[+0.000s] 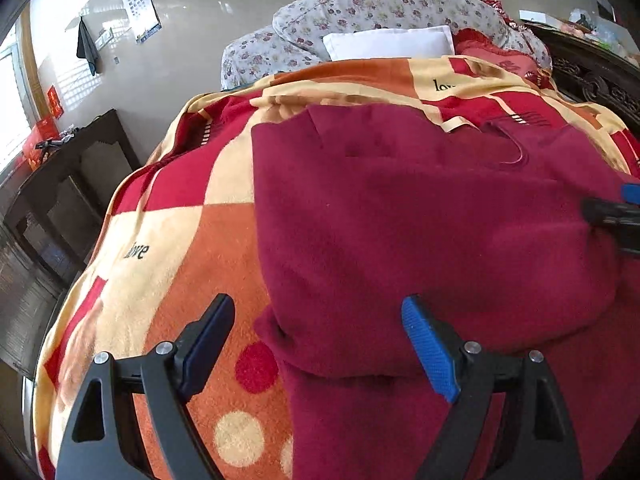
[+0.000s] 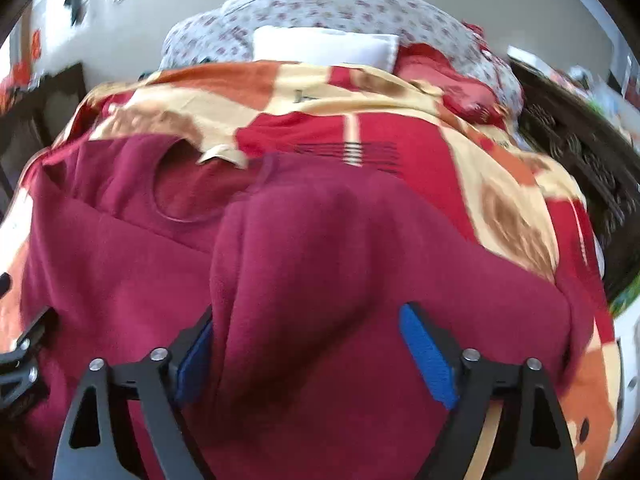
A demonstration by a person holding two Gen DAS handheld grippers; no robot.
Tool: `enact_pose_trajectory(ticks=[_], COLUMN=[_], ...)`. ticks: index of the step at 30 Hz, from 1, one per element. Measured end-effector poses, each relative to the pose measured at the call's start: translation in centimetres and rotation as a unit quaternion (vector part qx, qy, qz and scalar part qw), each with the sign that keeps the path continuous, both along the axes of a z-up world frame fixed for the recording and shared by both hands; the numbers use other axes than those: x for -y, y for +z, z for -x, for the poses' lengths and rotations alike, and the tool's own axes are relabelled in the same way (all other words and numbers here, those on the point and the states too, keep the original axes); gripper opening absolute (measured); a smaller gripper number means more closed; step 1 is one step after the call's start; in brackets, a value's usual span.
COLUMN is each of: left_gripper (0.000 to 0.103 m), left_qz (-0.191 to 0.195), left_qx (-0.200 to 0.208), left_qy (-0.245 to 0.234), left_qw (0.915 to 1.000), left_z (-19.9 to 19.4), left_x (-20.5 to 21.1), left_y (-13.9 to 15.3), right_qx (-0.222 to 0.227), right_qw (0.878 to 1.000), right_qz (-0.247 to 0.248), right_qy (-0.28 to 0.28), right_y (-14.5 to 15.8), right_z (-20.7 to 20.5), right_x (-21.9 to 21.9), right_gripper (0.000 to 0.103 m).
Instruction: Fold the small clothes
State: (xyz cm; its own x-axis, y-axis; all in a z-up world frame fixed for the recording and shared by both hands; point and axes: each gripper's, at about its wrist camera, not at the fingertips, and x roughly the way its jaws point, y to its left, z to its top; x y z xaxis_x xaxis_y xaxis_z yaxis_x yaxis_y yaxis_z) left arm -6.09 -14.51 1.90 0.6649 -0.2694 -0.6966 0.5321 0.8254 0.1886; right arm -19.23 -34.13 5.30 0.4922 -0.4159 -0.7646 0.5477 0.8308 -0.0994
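Note:
A dark red fleece garment [image 1: 420, 220] lies spread on the patterned blanket [image 1: 180, 240], its near part folded over. My left gripper [image 1: 320, 344] is open just above the garment's near left edge, holding nothing. My right gripper [image 2: 308, 344] is open, and a raised fold of the garment [image 2: 304, 264] bulges up between its blue pads [image 2: 428, 356]; its tip also shows at the right edge of the left wrist view [image 1: 616, 216]. The neckline [image 2: 188, 196] lies at the far side. The right wrist view is blurred.
The blanket covers a bed. A floral quilt [image 1: 380, 8], a white pillow [image 1: 388, 42] and a red cushion [image 1: 500, 58] are stacked at the far end. A dark wooden cabinet [image 1: 68, 184] stands left, and a carved dark headboard [image 1: 592, 76] runs along the right.

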Motion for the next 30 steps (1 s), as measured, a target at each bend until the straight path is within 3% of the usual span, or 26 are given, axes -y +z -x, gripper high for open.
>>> enact_pose_trajectory(ticks=[4,7,9,15,20,21,24,26,28,30], left_gripper=[0.085,0.085,0.085,0.085,0.085,0.085,0.085,0.085,0.085,0.085], left_qz=[0.009,0.010,0.012,0.020,0.023,0.023,0.031,0.035,0.038,0.040], left_qx=[-0.011,-0.014,-0.016,-0.001,-0.007,-0.008,-0.016,-0.021,-0.024,-0.025], left_qy=[0.005,0.008,0.005,-0.002,0.026,0.031,0.047,0.053,0.057,0.059], left_qw=[0.9999,0.9998,0.9998,0.9998,0.9994,0.9992,0.9983,0.9977,0.9974,0.9972], left_z=[-0.3,-0.2,0.1,0.8,-0.6,-0.9,-2.0,-2.4,-2.5,-2.6], left_x=[-0.4,-0.4,-0.4,-0.7,-2.1,-2.4,-3.2,-3.5,-3.6,-3.5], left_y=[0.0,0.0,0.3,1.4,1.3,1.2,1.2,1.2,1.1,1.2], right_qx=[0.019,0.080,0.097,0.076,0.008,-0.003,-0.037,-0.024,-0.025,-0.015], right_qw=[0.999,0.992,0.990,0.993,0.978,0.973,0.962,0.958,0.961,0.964], right_qz=[-0.015,-0.083,-0.087,-0.010,0.036,0.045,0.046,0.057,0.055,0.037], right_qy=[-0.031,-0.054,-0.051,0.085,0.206,0.226,0.265,0.279,0.271,0.261], right_y=[1.8,3.3,4.2,4.5,1.5,0.8,-1.4,-1.4,-1.1,-0.1], right_z=[6.7,10.5,11.0,4.5,-1.9,-2.9,-4.7,-4.7,-4.7,-4.6], right_x=[1.1,2.8,3.2,1.2,-1.2,-1.6,-2.1,-2.4,-2.3,-1.9], right_gripper=[0.089,0.095,0.095,0.095,0.094,0.091,0.057,0.043,0.012,0.005])
